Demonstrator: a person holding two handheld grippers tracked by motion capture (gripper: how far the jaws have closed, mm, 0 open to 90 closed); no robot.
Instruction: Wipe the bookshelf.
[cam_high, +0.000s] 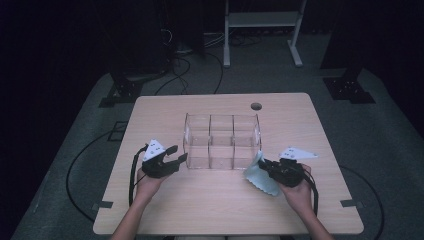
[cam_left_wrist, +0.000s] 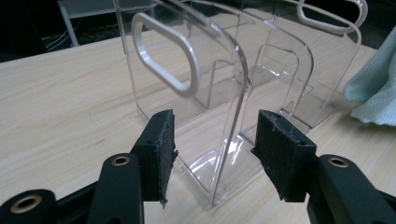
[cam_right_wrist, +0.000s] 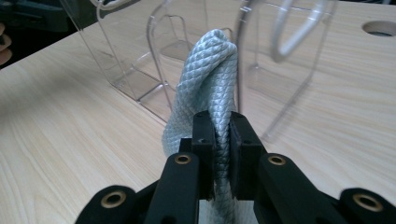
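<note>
From the high view, the clear compartment organizer (cam_high: 222, 141) is sitting mid-table (cam_high: 200, 210). The left tongs (cam_high: 176, 156) are hovering at its near-left corner, while the right tongs (cam_high: 262, 163) are gripping a pale blue cloth (cam_high: 260, 177) at its near-right corner.

In the left gripper view, the left tongs (cam_left_wrist: 215, 149) are standing apart, straddling the organizer's (cam_left_wrist: 196, 60) corner edge without pressing it; the cloth (cam_left_wrist: 373, 88) is lying far right.

In the right gripper view, the right tongs (cam_right_wrist: 222, 149) are clamping the cloth (cam_right_wrist: 210, 88), which is rising against the organizer (cam_right_wrist: 140, 51) wall.
</note>
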